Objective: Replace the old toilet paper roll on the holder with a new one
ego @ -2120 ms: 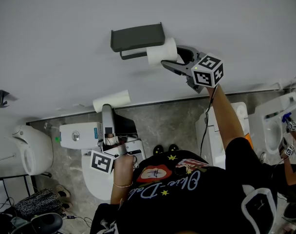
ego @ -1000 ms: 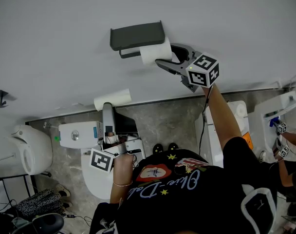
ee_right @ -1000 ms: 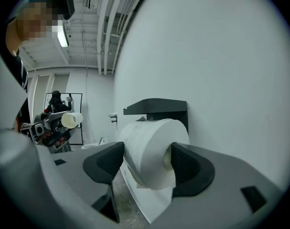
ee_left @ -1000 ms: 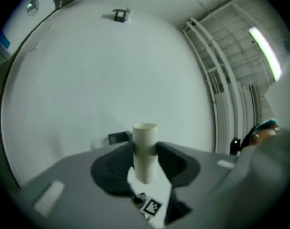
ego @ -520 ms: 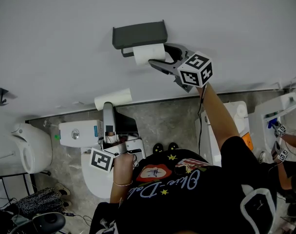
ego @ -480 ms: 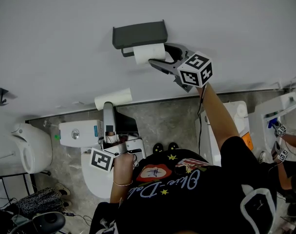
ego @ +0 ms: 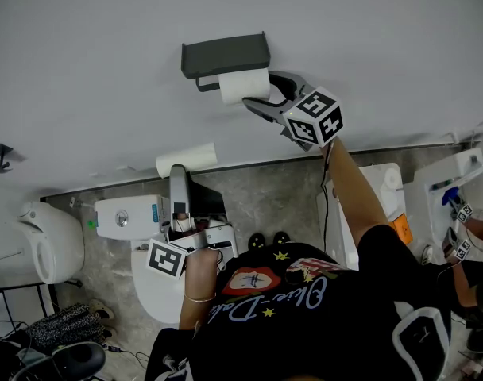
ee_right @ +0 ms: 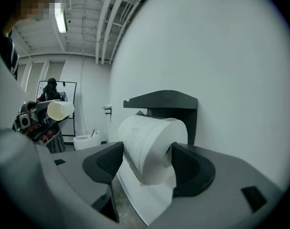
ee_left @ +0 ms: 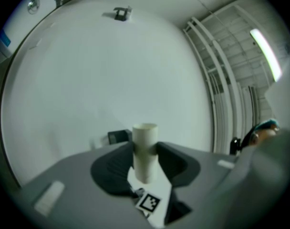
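Right now the right gripper (ee_right: 146,160) is clamping the new roll (ego: 244,86) between its widely spread jaws, pressing it up just under the holder (ego: 224,55). Letting go too soon is the main risk. If the roll is not sitting fully on the holder's bar, it is likely going to drop to the floor. The loose tail of paper hanging below the holder could also be snagging on a jaw and unwinding. The left gripper (ee_left: 145,159), well below the holder and to its left, is pinching the old roll (ego: 186,159); that slim tube could be slipping out. The new roll is hiding the bar, so I cannot tell whether it is threading through the core.
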A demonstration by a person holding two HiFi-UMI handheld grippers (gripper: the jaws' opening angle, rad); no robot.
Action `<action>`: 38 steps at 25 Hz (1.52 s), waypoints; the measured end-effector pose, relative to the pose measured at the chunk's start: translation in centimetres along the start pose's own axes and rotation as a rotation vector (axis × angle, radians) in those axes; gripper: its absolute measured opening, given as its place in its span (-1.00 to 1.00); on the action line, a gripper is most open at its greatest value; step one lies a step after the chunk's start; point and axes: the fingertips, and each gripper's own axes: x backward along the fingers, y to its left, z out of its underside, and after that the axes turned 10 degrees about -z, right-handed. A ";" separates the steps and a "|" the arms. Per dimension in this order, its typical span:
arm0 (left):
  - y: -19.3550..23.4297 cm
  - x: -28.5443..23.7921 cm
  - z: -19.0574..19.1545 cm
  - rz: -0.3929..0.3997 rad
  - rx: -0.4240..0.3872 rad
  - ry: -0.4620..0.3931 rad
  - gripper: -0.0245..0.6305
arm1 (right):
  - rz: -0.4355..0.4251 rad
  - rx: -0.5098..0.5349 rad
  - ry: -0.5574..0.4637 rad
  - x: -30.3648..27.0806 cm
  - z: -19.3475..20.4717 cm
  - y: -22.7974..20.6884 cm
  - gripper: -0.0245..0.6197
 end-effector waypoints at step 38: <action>-1.1 2.4 1.5 0.002 0.000 0.017 -0.48 | 0.126 0.148 0.072 -0.5 0.4 0.2 0.03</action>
